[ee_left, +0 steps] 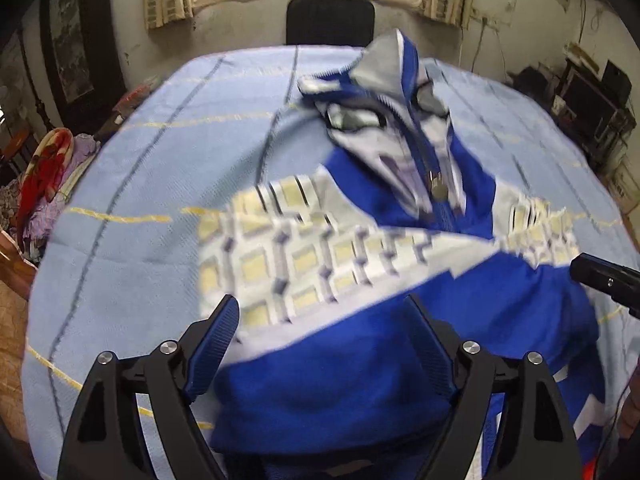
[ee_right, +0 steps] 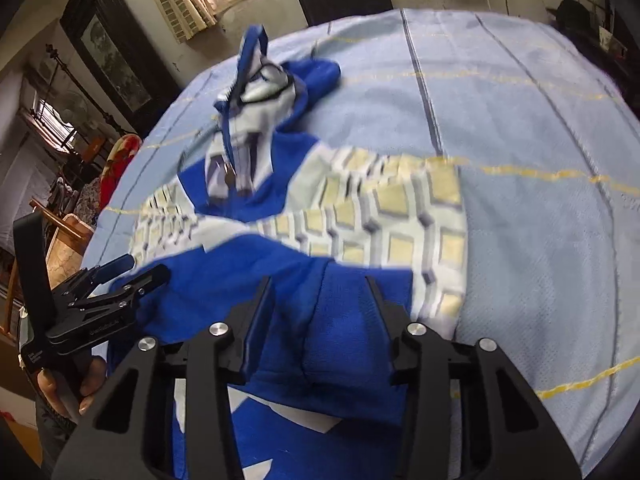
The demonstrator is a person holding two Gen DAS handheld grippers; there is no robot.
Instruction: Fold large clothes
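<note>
folding a blue jacket: both grippers over the near hem

lying spread on a light blue bedsheet, the jacket has its collar and zip toward the far chair and its plain blue lower part closest to the person. the checked band runs across the chest, and the sleeves seem already turned inward, though blur makes that uncertain.

the left gripper hangs above the near blue cloth with its jaws wide apart; no fabric is pinched between them. the right gripper straddles a raised ridge of blue cloth, jaws partly apart. its pads look close to the ridge, but whether they press it cannot be told.

the main risk, as a judgement, is an uneven grab. if the right side catches only the top layer of the ridge while the left side has nothing, lifting would drag the hem crooked and pull the tucked sleeves loose. a shallow pinch on slippery cloth could also slide out partway through the fold. the loose collar may flop sideways and bunch under the fold.
</note>
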